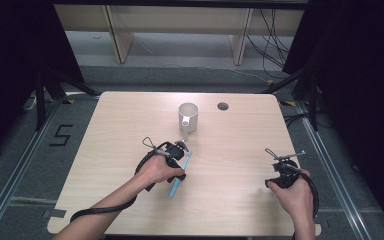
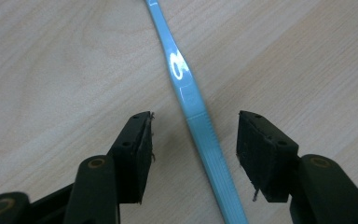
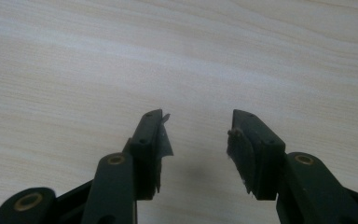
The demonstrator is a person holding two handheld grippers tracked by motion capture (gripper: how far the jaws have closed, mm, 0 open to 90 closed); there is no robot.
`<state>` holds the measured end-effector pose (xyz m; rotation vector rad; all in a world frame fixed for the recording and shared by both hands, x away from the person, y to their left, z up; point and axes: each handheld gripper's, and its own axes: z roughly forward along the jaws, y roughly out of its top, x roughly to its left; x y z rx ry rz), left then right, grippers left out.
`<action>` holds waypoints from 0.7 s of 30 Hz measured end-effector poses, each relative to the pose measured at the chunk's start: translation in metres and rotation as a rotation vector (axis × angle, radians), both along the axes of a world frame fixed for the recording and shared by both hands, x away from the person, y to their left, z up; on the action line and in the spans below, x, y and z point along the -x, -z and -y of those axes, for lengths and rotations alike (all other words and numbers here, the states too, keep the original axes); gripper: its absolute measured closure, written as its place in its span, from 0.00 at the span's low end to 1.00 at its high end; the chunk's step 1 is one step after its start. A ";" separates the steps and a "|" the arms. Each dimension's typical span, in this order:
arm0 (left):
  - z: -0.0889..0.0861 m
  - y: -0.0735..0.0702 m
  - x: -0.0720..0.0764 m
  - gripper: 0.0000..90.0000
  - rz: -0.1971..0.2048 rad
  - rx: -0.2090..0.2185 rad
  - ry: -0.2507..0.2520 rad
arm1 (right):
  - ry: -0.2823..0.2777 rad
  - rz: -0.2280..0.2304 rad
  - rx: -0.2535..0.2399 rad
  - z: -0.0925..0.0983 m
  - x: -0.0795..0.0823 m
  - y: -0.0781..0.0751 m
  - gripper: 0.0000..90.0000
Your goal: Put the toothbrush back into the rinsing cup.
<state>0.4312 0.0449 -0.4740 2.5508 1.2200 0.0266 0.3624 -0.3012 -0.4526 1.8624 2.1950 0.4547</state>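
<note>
Both forearms reach in low, the left gripper (image 1: 180,152) and right gripper (image 1: 282,162) each hand-held with jaws parted.

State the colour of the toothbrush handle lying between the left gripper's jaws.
Light blue; the toothbrush handle shows best in the left gripper view.

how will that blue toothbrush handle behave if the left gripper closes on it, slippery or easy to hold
The blue toothbrush is glossy, with a bright highlight, so it may slip between the pads. The ribbed stretch between the open left gripper jaws should hold better. Thin and slim, it is probably light, and lying flat on the table, it may skid if nudged.
</note>
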 end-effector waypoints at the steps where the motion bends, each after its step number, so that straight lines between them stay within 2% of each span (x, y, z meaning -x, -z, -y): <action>1: 0.000 0.001 0.000 0.51 0.006 0.004 -0.001 | 0.002 -0.001 -0.001 0.000 0.000 0.000 0.61; 7: 0.003 0.001 -0.001 0.52 -0.016 -0.024 0.013 | 0.018 0.003 0.007 -0.001 0.000 0.000 0.61; 8: 0.003 0.002 -0.001 0.52 -0.005 -0.019 0.007 | 0.019 0.003 0.003 -0.001 0.000 0.000 0.61; 10: 0.004 0.003 -0.001 0.53 -0.006 -0.026 0.010 | 0.001 -0.001 -0.001 0.000 0.000 0.000 0.61; 12: 0.005 0.002 -0.001 0.53 -0.018 -0.036 0.017 | 0.001 -0.004 0.002 -0.001 0.000 0.000 0.61; 16: 0.006 0.002 -0.001 0.54 -0.014 -0.035 0.015 | 0.019 0.003 0.003 -0.002 -0.001 0.000 0.61; 20: 0.008 0.002 -0.002 0.55 -0.017 -0.040 0.015 | 0.019 0.006 0.001 -0.001 0.000 0.000 0.61; 21: 0.008 0.002 -0.002 0.55 -0.016 -0.039 0.017 | 0.004 0.001 0.004 0.000 0.000 -0.001 0.61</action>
